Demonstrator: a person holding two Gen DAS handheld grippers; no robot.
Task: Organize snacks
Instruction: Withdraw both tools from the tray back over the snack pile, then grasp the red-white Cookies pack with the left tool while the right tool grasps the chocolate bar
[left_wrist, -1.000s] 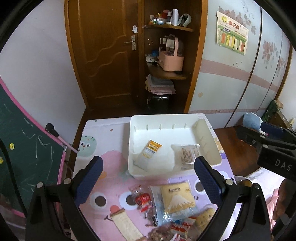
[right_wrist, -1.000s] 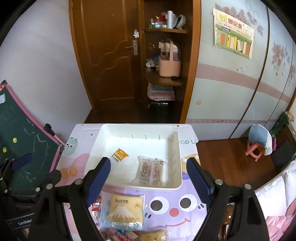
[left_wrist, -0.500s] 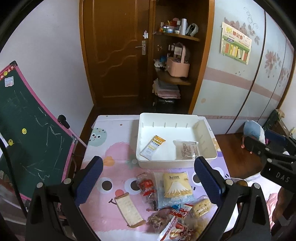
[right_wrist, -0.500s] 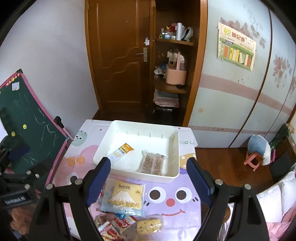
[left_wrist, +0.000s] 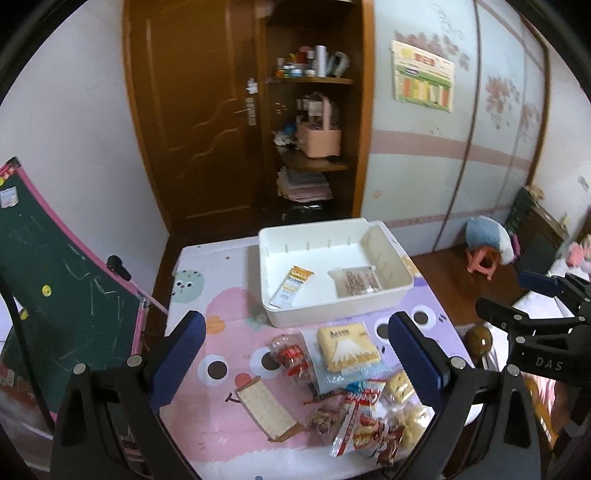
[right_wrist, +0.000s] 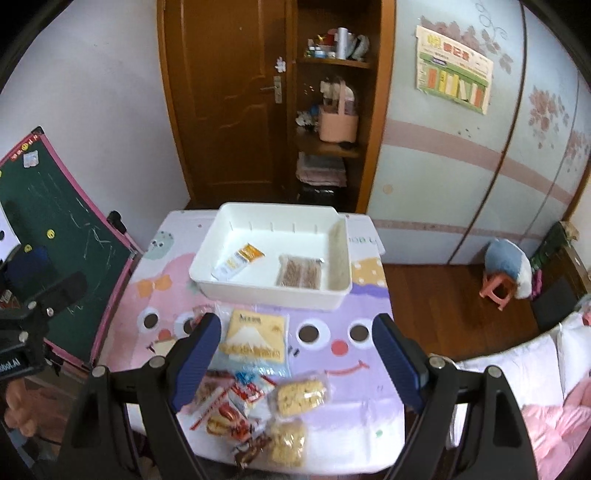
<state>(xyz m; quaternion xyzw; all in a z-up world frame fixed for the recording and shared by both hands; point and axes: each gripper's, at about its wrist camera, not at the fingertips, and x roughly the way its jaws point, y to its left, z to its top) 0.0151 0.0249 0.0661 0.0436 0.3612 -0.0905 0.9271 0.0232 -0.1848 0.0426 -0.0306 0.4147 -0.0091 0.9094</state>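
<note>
Hovering above snack pile (right_wrist: 255, 398): left gripper (left_wrist: 295, 360), right gripper (right_wrist: 297, 360), both spread wide, empty.

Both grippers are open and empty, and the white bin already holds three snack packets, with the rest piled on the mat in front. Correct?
Not quite: the white bin holds two packets, an orange-and-white sachet and a clear wrapped bar, as the right wrist view shows. The rest is right.

Green chalkboard (right_wrist: 62, 221), wooden door (right_wrist: 225, 99), pink basket (right_wrist: 338, 125) on shelf, wall poster (right_wrist: 454, 68), pink stool (right_wrist: 496, 291)

"DAS" is printed on the right gripper (left_wrist: 546, 321).
</note>
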